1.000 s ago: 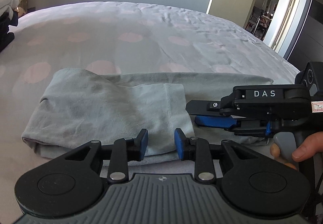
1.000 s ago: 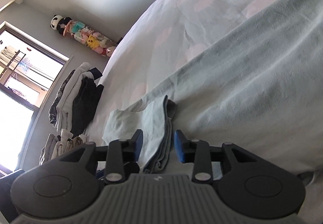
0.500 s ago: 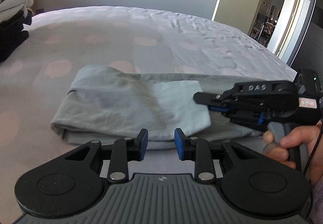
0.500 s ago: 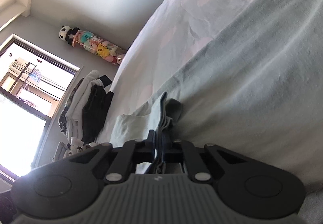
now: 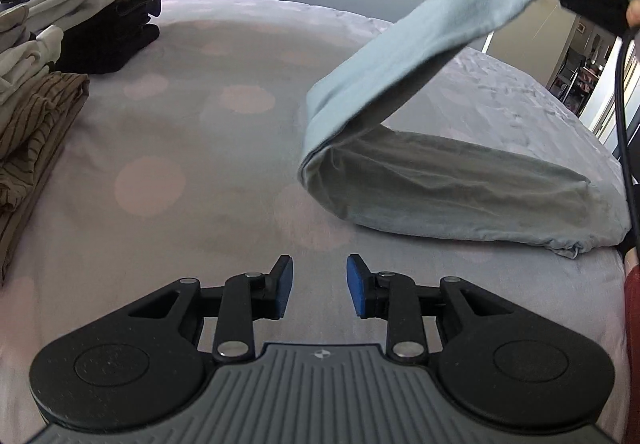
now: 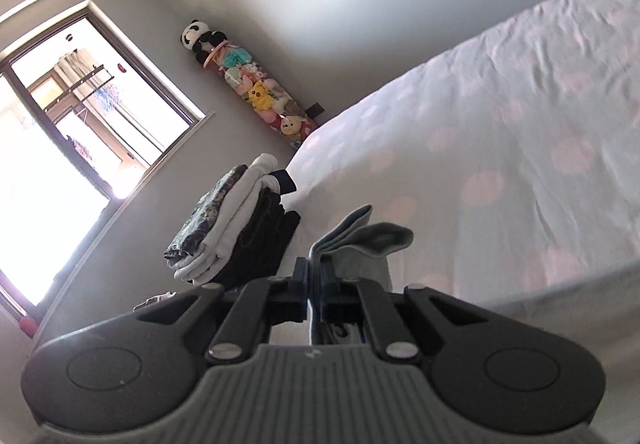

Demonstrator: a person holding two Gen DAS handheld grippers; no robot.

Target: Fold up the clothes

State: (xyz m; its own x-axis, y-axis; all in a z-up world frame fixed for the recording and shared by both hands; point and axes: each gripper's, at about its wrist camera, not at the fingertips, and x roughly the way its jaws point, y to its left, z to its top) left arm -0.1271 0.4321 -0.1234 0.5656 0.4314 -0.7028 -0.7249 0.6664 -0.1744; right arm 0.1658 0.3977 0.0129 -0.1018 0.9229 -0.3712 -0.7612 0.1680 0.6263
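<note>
Pale blue garment [image 5: 420, 55] is arching up off the bed [image 5: 192, 147]; right hand-held gripper [image 6: 316, 280] is clamping its raised edge; left hand-held gripper [image 5: 319, 286] is hovering parted, empty

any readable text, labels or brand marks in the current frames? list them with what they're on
No readable text in either view.
Left gripper: small round emblem on its grey base, a symbol, no letters.
Right gripper: the same emblem on its base, too blurred to read. In the left wrist view its body is dark and blurred; no label legible.
</note>
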